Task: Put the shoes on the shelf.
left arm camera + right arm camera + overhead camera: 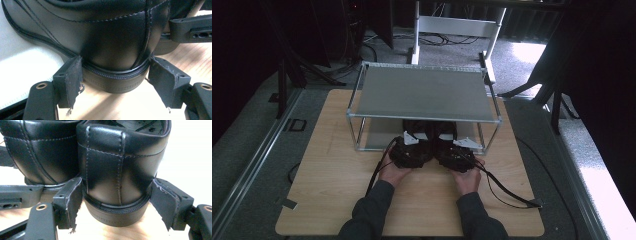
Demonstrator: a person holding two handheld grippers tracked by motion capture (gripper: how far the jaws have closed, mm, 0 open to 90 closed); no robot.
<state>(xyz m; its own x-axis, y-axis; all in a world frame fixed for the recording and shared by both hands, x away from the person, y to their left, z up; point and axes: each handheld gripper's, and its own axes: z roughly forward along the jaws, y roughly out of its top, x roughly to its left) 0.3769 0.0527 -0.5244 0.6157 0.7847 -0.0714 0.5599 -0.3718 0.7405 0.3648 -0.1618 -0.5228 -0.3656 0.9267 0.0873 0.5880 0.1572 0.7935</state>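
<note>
Two black shoes sat side by side on the table (337,200), under the low shelf (422,92) of a metal rack (354,131), with their heels toward the person and their long axes running near to far. Room was tight: the shelf hung close above the shoes, the rack's posts stood left and right of them, and the only free way out was toward the near table edge, where bare wood lay around the forearms. The left gripper (115,82) had its pads pressed on both sides of the heel of the left shoe (110,37), at the seam above the sole. The right gripper (116,203) pinched the heel of the right shoe (120,165) the same way, pads tight at the welt. In the high view the shoes were only a dark patch beneath the shelf beyond the left gripper (410,152) and right gripper (455,156). The gripper views showed the heel stitching and the soles resting on the wood. The left gripper view also caught one jaw of the other gripper at its right edge, just beside the shoe, and a white sheet (22,65) to the left under the shoe's side.
</note>
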